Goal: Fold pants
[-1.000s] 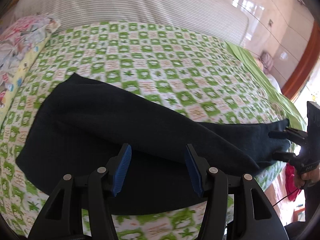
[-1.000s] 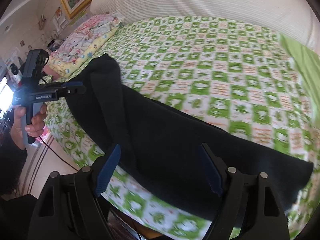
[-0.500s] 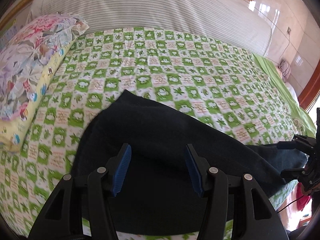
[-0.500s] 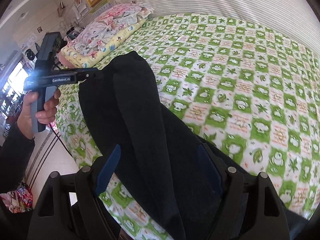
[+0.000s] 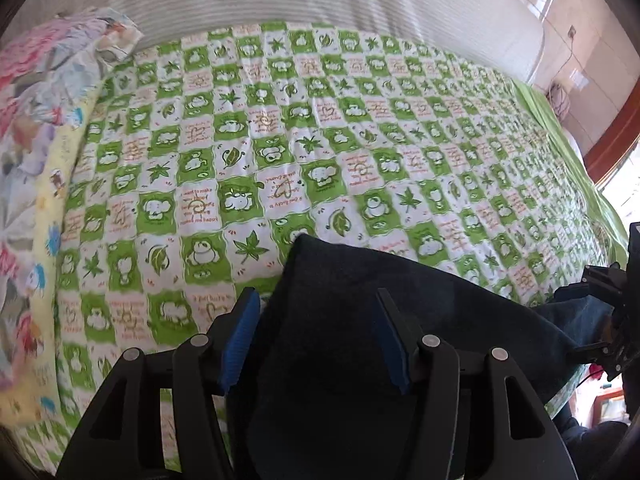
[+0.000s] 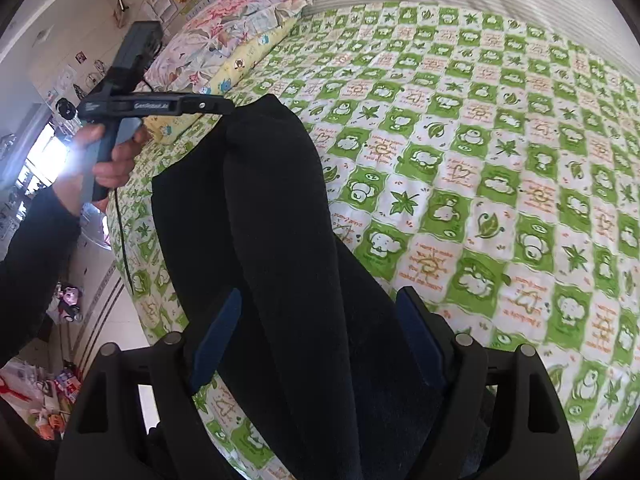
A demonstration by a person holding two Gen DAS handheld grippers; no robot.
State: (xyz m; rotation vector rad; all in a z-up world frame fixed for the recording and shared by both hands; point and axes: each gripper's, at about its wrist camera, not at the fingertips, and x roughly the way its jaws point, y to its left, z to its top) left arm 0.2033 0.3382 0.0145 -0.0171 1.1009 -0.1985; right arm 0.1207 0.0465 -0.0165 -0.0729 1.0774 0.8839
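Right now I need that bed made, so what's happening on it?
A person holds a two-finger gripper in each hand, folding dark pants on the green checked bedspread. The left gripper and right gripper both stand open over the cloth, gripping nothing. The pants lie bunched along the near edge, beside the floral pillow.

The dark pants [image 5: 360, 340] run off the bottom edge in the left wrist view, their near end hidden behind the left gripper [image 5: 316, 336] body, so the waistband or hem there cannot be told. At 3 o'clock the right gripper [image 5: 600, 312] is cut by the frame edge, and its contact with the cloth is unclear. In the right wrist view the pants [image 6: 288, 240] also leave the frame at 6 o'clock. The pillow [image 5: 36, 160] at 9 o'clock is blurred and clipped. Clutter on the floor [image 6: 100, 320] at 8 o'clock is too small to identify.
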